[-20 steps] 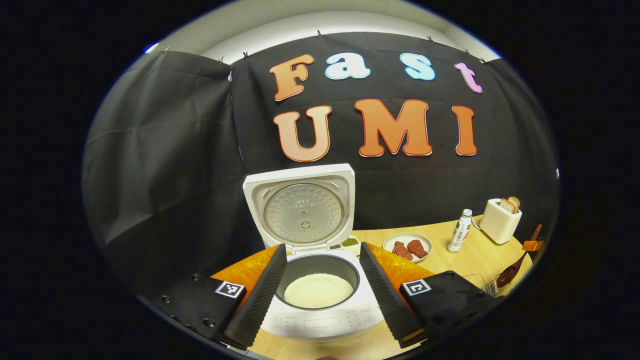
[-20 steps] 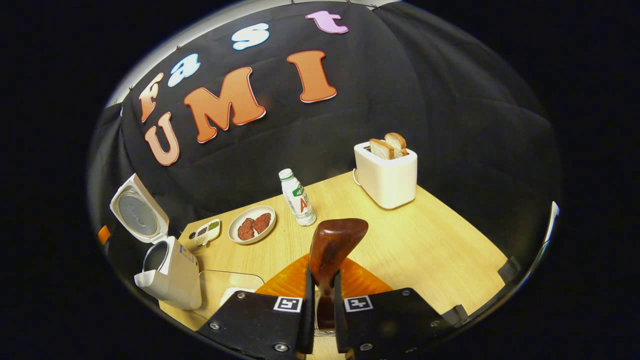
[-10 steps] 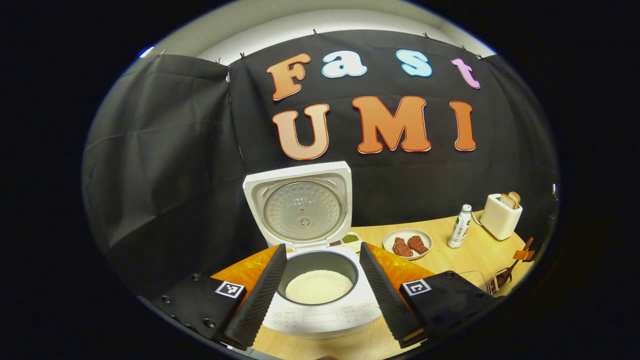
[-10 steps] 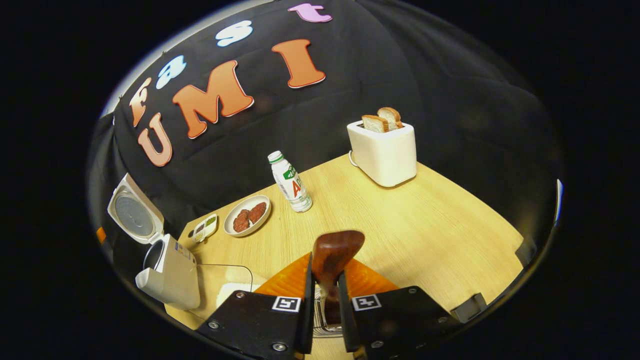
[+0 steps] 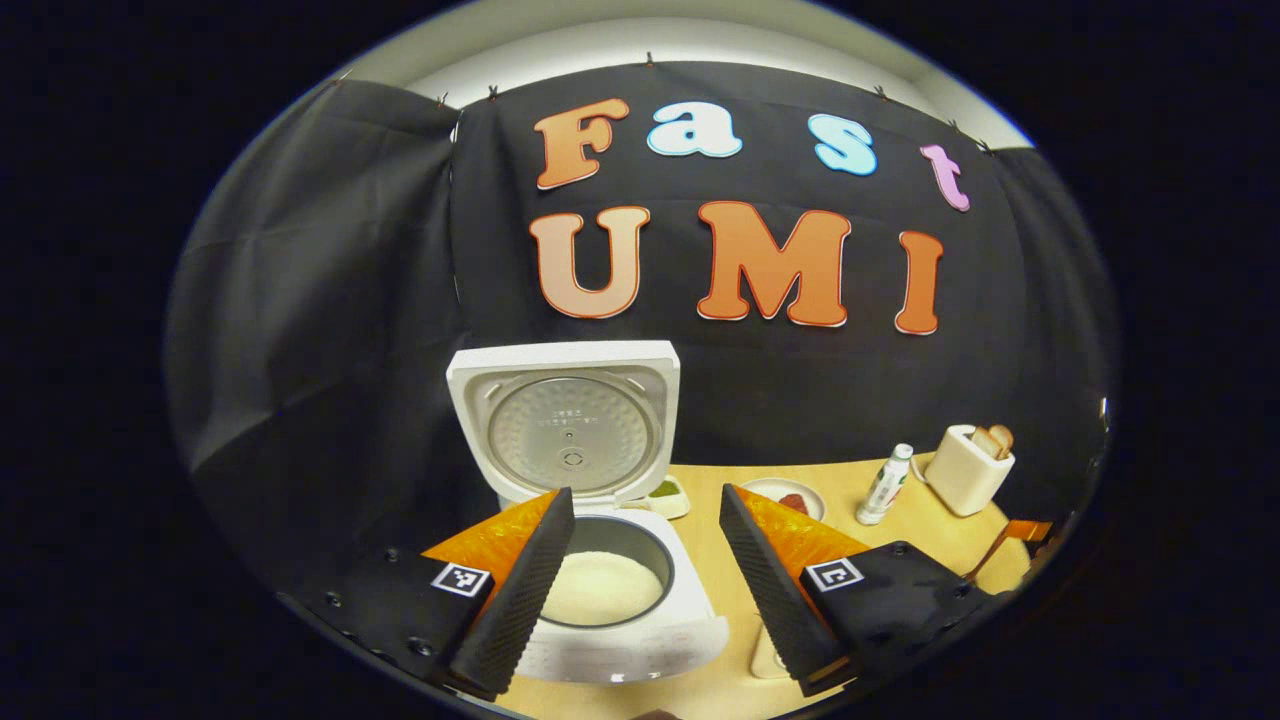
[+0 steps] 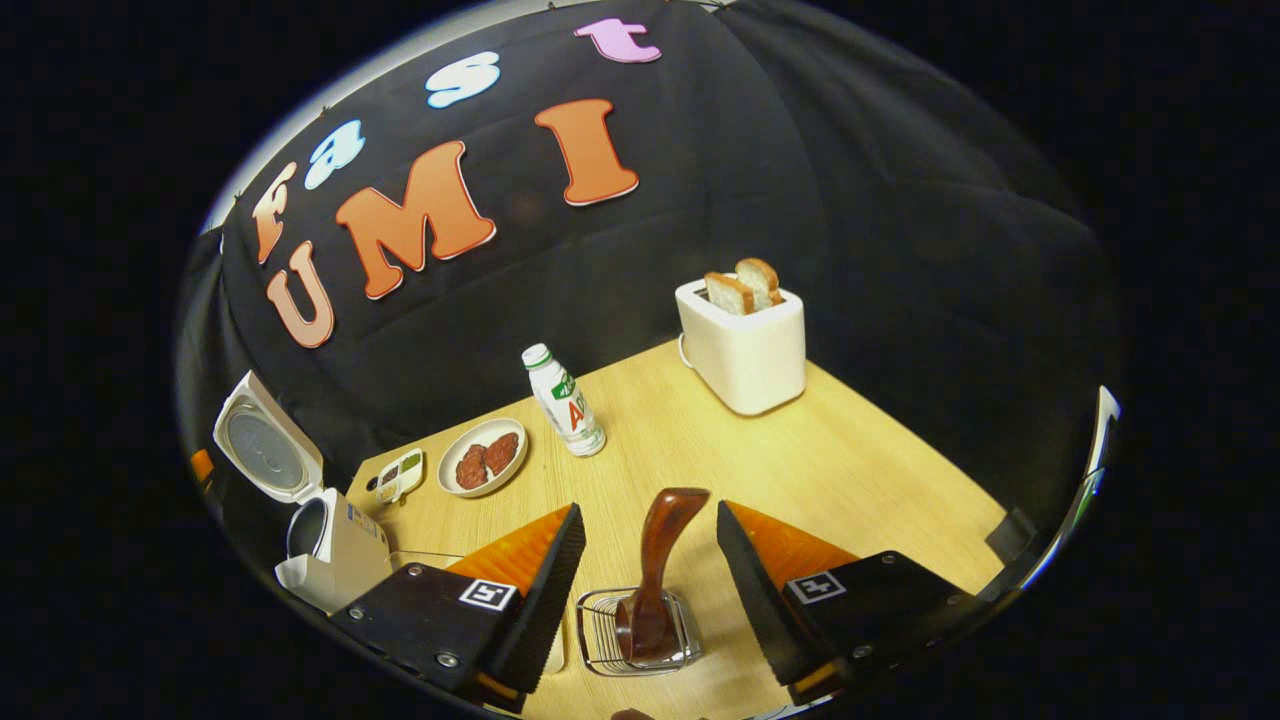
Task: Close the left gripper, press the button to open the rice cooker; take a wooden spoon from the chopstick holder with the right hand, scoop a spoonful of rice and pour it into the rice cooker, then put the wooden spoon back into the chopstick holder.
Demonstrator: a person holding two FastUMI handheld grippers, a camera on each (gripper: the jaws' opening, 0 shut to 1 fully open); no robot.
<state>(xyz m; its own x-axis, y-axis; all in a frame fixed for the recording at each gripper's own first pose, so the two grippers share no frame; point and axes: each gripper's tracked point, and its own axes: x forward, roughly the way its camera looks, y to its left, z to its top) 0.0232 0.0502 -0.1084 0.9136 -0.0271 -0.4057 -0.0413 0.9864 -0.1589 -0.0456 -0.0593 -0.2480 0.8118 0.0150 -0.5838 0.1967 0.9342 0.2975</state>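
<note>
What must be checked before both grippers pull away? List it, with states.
1. Spoon back in holder: ok, it stands in the wire basket, leaning.
2. Right gripper released: ok, fingers spread, clear of the spoon on both sides.
3. Left gripper free: ok, open, holding nothing.
4. Cooker open with rice inside: ok, lid up, white rice in the pot.
5. Spilled rice on table: cannot tell, too small to see.
6. Holder steady: cannot tell.
</note>
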